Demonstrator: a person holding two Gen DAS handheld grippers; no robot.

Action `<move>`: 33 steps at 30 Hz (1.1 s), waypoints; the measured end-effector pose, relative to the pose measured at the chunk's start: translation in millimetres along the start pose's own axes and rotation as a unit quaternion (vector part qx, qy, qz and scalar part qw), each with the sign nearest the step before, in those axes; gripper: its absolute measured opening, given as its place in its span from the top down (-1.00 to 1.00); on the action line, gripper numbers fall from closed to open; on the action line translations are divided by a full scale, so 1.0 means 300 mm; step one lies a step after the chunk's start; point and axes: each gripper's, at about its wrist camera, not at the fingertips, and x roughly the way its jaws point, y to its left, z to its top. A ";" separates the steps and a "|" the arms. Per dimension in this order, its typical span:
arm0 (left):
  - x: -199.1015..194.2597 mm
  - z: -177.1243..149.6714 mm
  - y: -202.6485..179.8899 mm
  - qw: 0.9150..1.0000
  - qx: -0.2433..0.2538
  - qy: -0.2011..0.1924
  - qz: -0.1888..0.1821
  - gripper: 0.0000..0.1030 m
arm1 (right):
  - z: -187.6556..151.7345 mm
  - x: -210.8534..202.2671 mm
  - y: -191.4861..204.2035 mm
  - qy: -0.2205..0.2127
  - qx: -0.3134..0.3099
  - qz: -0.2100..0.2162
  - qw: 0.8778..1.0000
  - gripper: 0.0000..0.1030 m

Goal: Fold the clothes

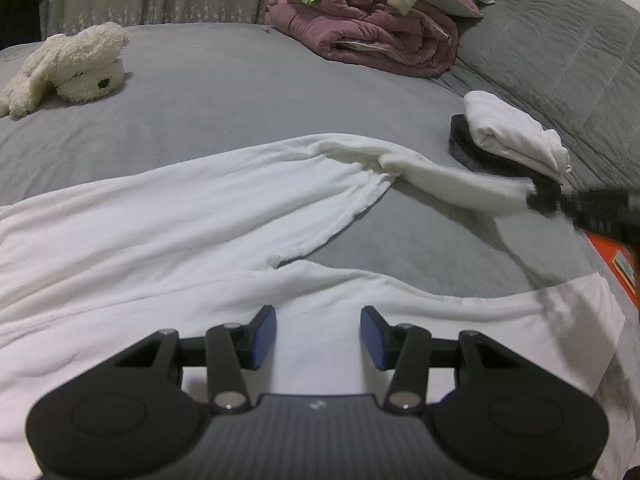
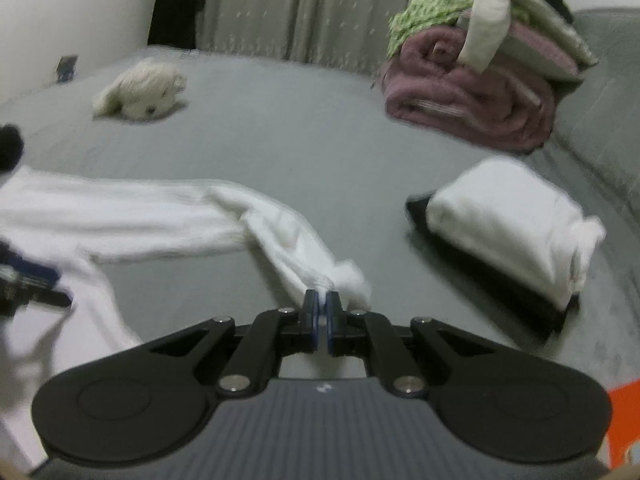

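Nearest the left wrist camera, the left gripper (image 1: 318, 336) is held low over the body of a white long-sleeved garment (image 1: 160, 232), its jaws parted wide with nothing between the blue pads; it is probably kept there either to pin the cloth or to be ready for a fresh hold, though which cannot be told. The garment is spread across the grey bed (image 1: 240, 88), its trunk towards the camera and one sleeve (image 1: 440, 180) drawn out to the right. That sleeve is stretched taut because its cuff end is pinched by the right gripper (image 2: 322, 308), whose jaws are closed tight on the cloth; a hold at the cuff suits either pulling the sleeve straight or carrying it back over the trunk for a fold, so the scene fits both. Just beyond the sleeve, a folded white garment (image 1: 516, 136) is seen resting on a folded dark one (image 1: 472, 148), apparently a pile for finished pieces. The right wrist view shows the pinch itself, which is only a dark blur at the edge of the left wrist view; it also shows the pile (image 2: 512, 220) more fully. The left wrist view alone shows the trunk of the garment, its seam line and a second sleeve (image 1: 340, 208) lying slack across it. A plush toy (image 1: 76, 72) and a rolled mauve quilt (image 1: 372, 28) lie well apart at the far side.
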 end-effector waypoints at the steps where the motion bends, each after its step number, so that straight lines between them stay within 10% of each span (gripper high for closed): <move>1: 0.001 0.000 -0.001 1.000 0.000 0.000 0.000 0.07 | -0.019 -0.001 0.006 0.010 0.000 0.005 1.000 0.91; 16: 0.003 -0.007 -0.009 1.000 0.006 0.001 0.004 0.07 | -0.021 0.050 -0.016 0.057 0.075 0.020 0.995 0.69; 19: 0.004 -0.007 -0.006 1.000 0.006 0.001 0.003 0.07 | 0.013 0.095 0.008 0.048 0.072 0.020 0.996 0.26; 27: 0.004 -0.006 -0.004 1.000 0.006 0.001 0.001 0.07 | 0.031 0.208 -0.008 0.049 0.080 -0.013 0.995 0.15; 31: 0.004 -0.007 -0.004 1.000 0.007 0.001 0.002 0.07 | 0.021 0.222 -0.054 0.053 0.109 -0.021 0.992 0.14; 33: 0.004 -0.007 -0.007 1.000 0.008 0.001 0.003 0.07 | 0.020 0.205 -0.066 0.047 0.109 -0.028 0.993 0.64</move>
